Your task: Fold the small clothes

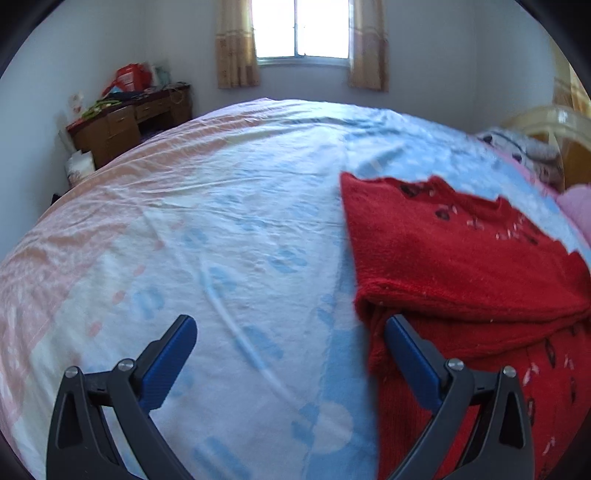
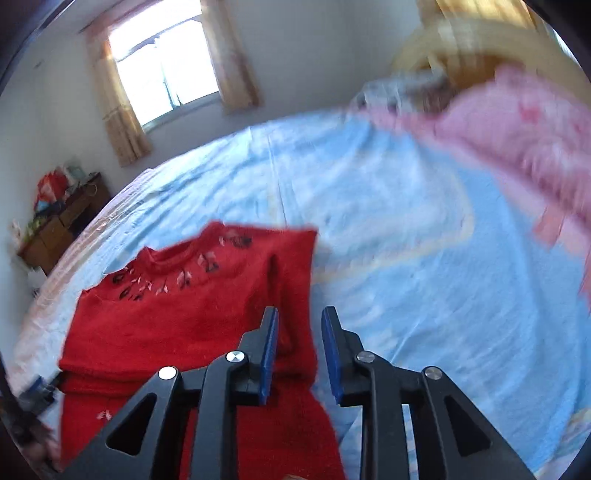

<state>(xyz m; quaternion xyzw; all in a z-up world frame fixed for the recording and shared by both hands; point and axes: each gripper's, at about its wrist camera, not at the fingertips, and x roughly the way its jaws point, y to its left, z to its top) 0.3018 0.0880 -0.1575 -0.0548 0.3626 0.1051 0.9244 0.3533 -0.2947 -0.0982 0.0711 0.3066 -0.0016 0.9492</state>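
A small red knit sweater (image 1: 461,251) with dark and pale flower stitching lies partly folded on the bed, at the right of the left wrist view. It also shows in the right wrist view (image 2: 177,321), lower left. My left gripper (image 1: 291,328) is wide open and empty, above the sheet at the sweater's left edge, its right finger over the red knit. My right gripper (image 2: 299,325) is open with a narrow gap, above the sweater's right edge, holding nothing.
The bed has a pale blue and pink patterned sheet (image 1: 229,221). Pink bedding (image 2: 517,129) is piled at the far right by a yellow headboard (image 1: 554,122). A cluttered brown desk (image 1: 129,125) stands at the far left wall below a curtained window (image 1: 303,29).
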